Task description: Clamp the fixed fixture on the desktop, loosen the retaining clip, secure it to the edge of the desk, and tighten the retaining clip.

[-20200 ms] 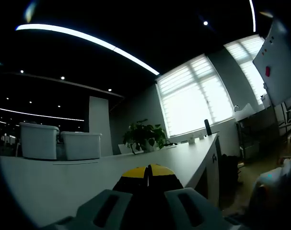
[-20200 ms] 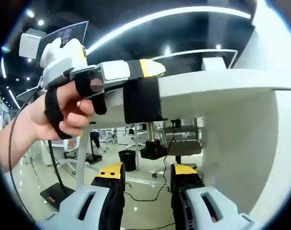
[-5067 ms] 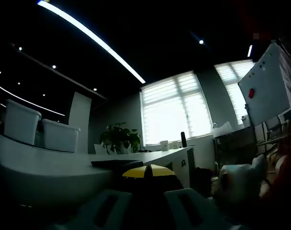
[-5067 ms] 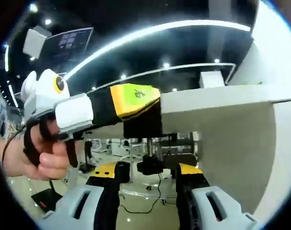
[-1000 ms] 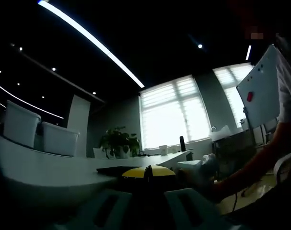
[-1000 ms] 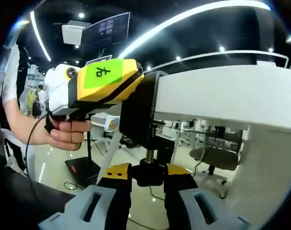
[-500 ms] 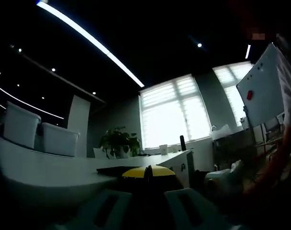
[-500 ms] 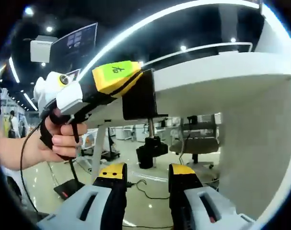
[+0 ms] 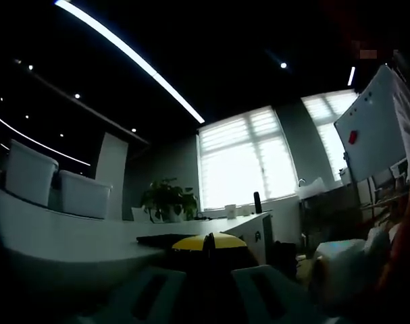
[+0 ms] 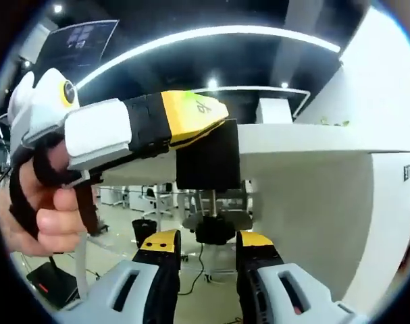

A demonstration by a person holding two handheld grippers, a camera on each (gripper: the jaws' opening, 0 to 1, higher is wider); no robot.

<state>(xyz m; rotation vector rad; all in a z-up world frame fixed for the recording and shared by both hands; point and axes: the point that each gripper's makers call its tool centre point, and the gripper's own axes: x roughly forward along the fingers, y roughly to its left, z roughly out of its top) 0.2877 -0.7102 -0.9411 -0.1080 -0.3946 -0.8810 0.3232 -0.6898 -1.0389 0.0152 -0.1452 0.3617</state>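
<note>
**At the table edge: fixture hangs on, knob waits below**

At the left of the right gripper view, a hand (image 10: 39, 202) grips the left gripper (image 10: 191, 121), whose yellow-tipped jaws are pinched flat on the top of the black fixture (image 10: 208, 162). In the left gripper view its yellow tips meet at bottom centre, right on the fixture's dark plate. The fixture sits mid-frame, hooked over the edge of the white table (image 10: 313, 145), its screw rod dropping to the round black knob (image 10: 215, 231) just below. It looks like rigid metal, fairly heavy for its size, unlikely to flex or slip. At lower centre, the right gripper (image 10: 205, 246) holds its jaws apart on either side of the knob, empty. That knob is the place to grasp: small and possibly stiff to turn.
</note>
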